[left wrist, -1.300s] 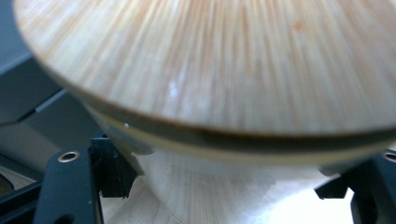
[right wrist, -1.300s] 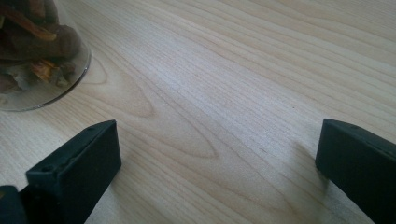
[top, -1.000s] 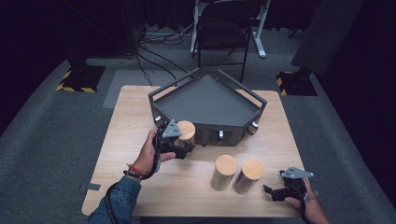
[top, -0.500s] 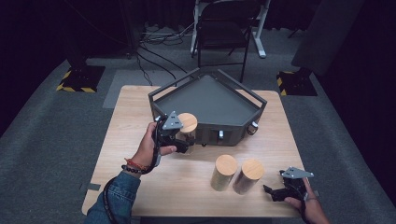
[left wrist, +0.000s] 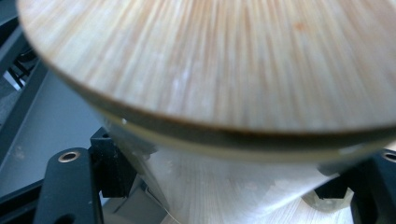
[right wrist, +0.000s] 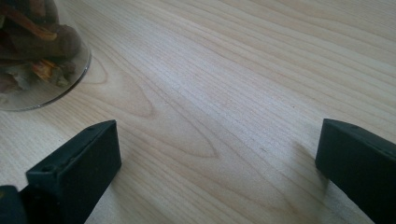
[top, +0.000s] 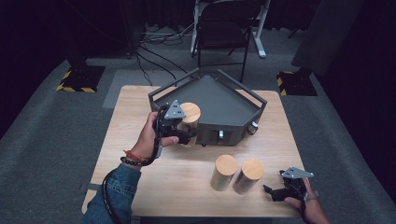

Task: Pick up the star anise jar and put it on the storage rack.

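The wooden table (top: 140,140) carries a grey tray (top: 219,100). At the tray's near-left rim, the left gripper (top: 184,128) clamps 1 wood-lidded jar (top: 189,116), lifted. A low carry could clip that rim and tip it. The right gripper (top: 275,192) rests unclenched, beyond 2 jars (top: 236,175).

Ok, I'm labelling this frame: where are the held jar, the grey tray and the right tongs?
held jar (top: 190,112): high view, on its wooden lid.
grey tray (top: 219,99): high view, on its bare floor.
right tongs (top: 269,192): high view, midway between the tips.
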`<state>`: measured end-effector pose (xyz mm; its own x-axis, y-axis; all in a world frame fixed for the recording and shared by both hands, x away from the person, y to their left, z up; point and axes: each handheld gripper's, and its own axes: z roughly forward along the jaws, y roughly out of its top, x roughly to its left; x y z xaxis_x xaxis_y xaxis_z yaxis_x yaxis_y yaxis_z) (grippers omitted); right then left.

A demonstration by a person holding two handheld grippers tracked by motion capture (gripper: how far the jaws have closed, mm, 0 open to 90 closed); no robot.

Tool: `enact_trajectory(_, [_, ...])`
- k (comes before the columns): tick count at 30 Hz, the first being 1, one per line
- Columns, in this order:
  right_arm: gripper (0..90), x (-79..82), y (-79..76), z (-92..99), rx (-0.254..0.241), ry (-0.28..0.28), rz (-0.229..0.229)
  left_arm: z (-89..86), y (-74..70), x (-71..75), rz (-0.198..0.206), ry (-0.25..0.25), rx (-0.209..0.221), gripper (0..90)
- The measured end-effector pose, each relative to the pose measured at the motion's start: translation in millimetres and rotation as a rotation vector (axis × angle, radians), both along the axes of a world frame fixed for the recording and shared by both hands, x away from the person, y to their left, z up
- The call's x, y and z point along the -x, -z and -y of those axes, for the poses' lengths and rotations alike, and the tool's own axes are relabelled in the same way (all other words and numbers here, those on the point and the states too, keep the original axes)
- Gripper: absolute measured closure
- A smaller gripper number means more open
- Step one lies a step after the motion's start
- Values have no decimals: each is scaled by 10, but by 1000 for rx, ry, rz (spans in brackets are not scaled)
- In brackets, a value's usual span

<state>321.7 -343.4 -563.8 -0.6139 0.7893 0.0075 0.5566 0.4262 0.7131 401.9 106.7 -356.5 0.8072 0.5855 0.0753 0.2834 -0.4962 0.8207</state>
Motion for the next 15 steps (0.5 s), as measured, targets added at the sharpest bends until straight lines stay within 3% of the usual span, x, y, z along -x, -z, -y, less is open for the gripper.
enact_trajectory(15, [0,-1,0,-1,0,0,1,45,-293,-114,36,-19,16,246])
